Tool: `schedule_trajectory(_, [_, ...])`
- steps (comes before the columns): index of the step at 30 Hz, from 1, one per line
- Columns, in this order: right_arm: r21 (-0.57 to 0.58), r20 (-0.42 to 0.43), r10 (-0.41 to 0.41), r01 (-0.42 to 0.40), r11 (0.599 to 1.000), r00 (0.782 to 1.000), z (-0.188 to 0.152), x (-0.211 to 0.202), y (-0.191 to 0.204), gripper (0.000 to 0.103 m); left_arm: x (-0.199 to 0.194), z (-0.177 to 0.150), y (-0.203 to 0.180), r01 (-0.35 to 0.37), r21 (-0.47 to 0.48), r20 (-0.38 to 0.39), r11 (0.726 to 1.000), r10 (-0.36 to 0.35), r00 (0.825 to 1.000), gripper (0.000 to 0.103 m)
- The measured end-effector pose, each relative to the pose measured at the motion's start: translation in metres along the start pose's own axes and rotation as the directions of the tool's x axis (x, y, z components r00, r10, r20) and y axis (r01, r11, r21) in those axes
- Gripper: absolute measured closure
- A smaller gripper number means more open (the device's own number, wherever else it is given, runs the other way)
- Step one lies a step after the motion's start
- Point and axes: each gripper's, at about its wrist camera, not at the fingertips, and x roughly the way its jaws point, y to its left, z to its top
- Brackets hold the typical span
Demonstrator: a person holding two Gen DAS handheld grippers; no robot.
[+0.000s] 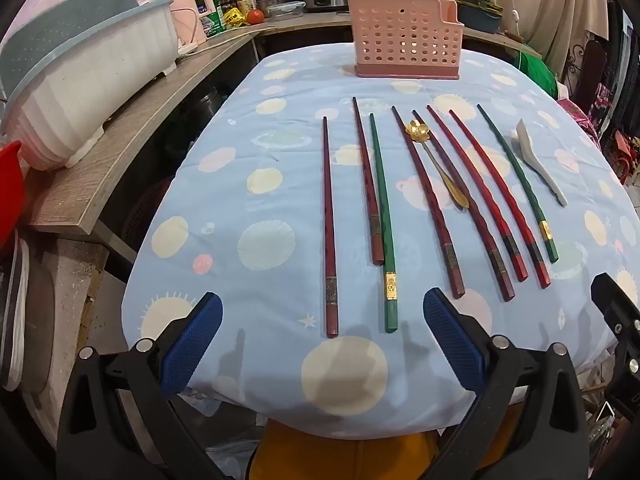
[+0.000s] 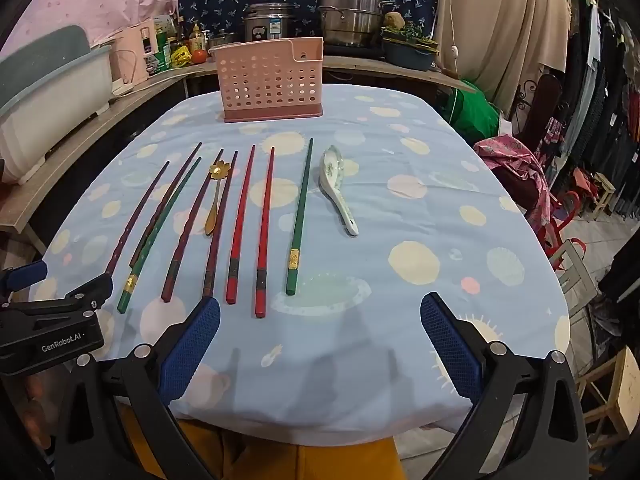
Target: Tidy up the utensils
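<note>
A table under a blue cloth (image 1: 280, 200) printed with pale circles carries the utensils. At its far edge stands a pink perforated holder (image 1: 404, 36), upright and apparently empty, though its inside is hard to see. Eight chopsticks (image 2: 262, 232), dark red, bright red and green, lie side by side in a loose row at mid-table. A white ceramic spoon (image 2: 338, 188) rests just beside the rightmost green stick; a small gold spoon (image 2: 216, 196) lies among the dark red ones. The left gripper (image 1: 322, 340) and right gripper (image 2: 320, 340) hang over the near edge, fingers spread wide, holding nothing.
</note>
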Motion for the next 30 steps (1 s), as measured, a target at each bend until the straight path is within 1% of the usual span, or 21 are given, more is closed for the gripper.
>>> schedule_trajectory(6, [0.002, -0.001, 0.004, -0.004, 1.000, 1.000, -0.0002, -0.0008, 0.0000, 0.007, 0.0015, 0.0003, -0.0016, -0.001, 0.001, -0.012, 1.000, 0.001, 1.000, 0.007])
schedule_trajectory(13, [0.002, 0.001, 0.001, -0.001, 1.000, 1.000, -0.0008, -0.0007, -0.0020, 0.007, 0.0008, -0.0020, 0.0058, 0.005, -0.005, -0.009, 1.000, -0.005, 1.000, 0.007])
schedule_trajectory(30, [0.005, 0.002, 0.000, 0.000, 1.000, 1.000, 0.0023, -0.0005, -0.0021, 0.007, -0.0010, -0.0020, -0.0035, -0.002, 0.012, -0.001, 1.000, 0.002, 1.000, 0.007])
